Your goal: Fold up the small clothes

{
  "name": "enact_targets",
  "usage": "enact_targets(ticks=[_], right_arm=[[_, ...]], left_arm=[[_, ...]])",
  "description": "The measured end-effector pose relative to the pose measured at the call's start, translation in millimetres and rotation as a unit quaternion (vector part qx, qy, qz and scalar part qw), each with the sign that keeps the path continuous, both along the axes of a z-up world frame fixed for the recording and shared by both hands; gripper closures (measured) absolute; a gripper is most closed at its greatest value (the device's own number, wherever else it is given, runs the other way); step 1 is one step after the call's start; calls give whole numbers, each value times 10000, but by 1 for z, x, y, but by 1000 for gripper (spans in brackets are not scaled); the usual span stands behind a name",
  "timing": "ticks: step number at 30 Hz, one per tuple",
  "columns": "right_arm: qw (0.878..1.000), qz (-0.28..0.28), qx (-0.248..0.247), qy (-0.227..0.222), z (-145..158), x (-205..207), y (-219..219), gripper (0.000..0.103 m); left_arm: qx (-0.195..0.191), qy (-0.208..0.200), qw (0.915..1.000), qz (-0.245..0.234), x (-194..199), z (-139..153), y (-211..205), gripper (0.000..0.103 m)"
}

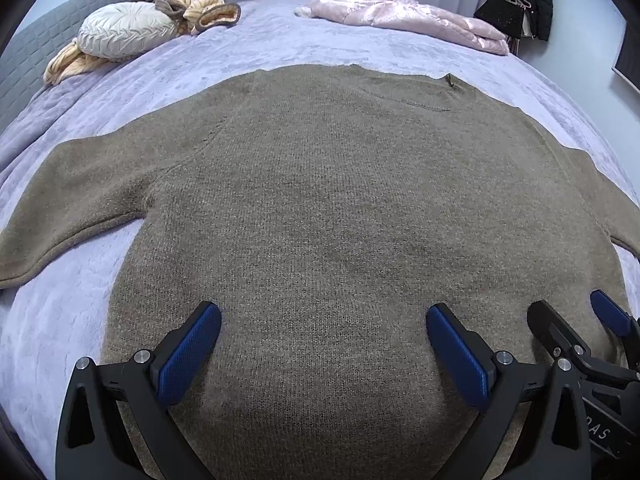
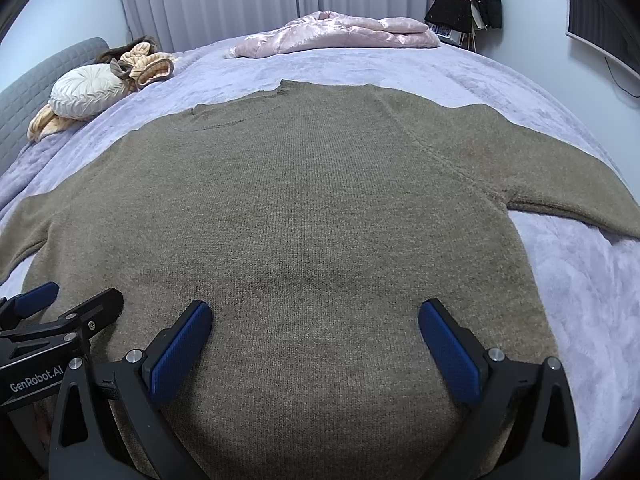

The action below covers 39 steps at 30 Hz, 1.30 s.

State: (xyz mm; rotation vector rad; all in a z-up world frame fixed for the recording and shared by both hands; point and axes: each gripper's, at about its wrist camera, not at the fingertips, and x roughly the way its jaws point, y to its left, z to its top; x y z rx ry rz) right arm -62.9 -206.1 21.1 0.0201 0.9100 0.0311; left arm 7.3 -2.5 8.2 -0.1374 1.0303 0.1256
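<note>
Between your left gripper (image 1: 323, 326) fingers, spread wide and gripping nothing, lies the hem end of the brown sweater (image 1: 328, 200). Just to its right, your right gripper (image 2: 314, 322) hangs the same way, fingers apart, nothing pinched. Ahead of both, the sweater is spread flat on the lilac bedspread (image 1: 256, 52), one sleeve (image 1: 76, 196) reaching out left, the other sleeve (image 2: 560, 176) out right, collar at the far end. No fold made yet, I'd say: sleeves and body are all left to do. Beyond sits a pink jacket (image 2: 340, 32), unfolded too.
</note>
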Motion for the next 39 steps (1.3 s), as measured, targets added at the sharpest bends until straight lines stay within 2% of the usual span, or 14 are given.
enact_targets(ticks=[7, 10, 19, 23, 27, 31, 39], right_arm=[[9964, 267, -229, 770, 9, 11, 6, 0], [9955, 214, -233, 888, 18, 13, 4, 0], [9973, 63, -50, 734, 67, 26, -8, 0], [9987, 26, 68, 505, 88, 27, -13, 0], [9997, 40, -49, 216, 104, 28, -11, 0], [10000, 22, 18, 48, 115, 28, -13, 0], [9999, 73, 74, -5, 128, 28, -18, 0]], left_arm=[[-135, 744, 9971, -89, 15, 3, 3, 0], [-93, 893, 9959, -93, 16, 11, 2, 0], [111, 688, 9975, -101, 17, 58, -6, 0], [145, 508, 9985, -155, 18, 79, -12, 0], [300, 327, 9989, -141, 23, 98, -15, 0], [298, 253, 9992, -93, 24, 106, -13, 0], [298, 298, 9991, -90, 22, 113, -22, 0]])
